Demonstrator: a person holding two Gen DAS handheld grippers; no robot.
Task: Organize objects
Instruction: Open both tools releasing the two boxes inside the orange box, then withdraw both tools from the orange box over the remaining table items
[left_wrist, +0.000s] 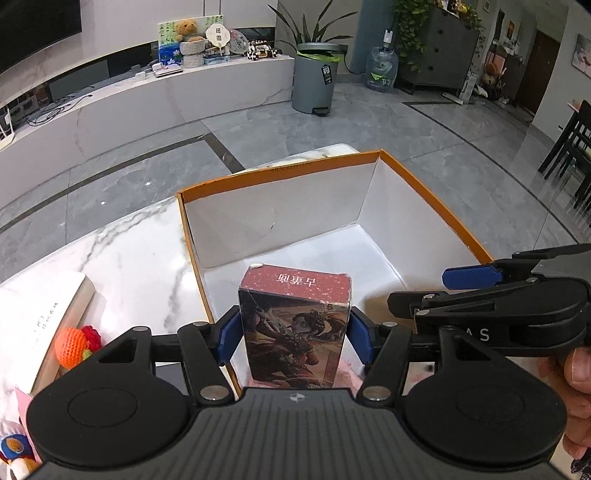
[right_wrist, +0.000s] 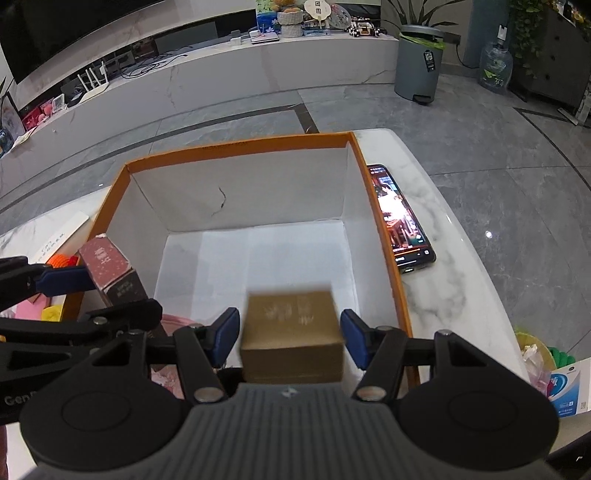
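Seen over an orange-rimmed, white-lined open box (left_wrist: 373, 192) on the marble bench (left_wrist: 122, 251): dark red illustrated card box (left_wrist: 293, 325) gripped upright by left claw (left_wrist: 293, 338), blurred plain tan box (right_wrist: 291, 336) between the right claw's (right_wrist: 290, 339) pads, slightly apart.

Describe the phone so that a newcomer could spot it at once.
Find the marble table, then the big orange-rimmed box standing on it. The phone lies flat on the marble just outside the box's right wall, alongside it. It is the only dark, thin slab there, and its screen is lit with a reddish picture.
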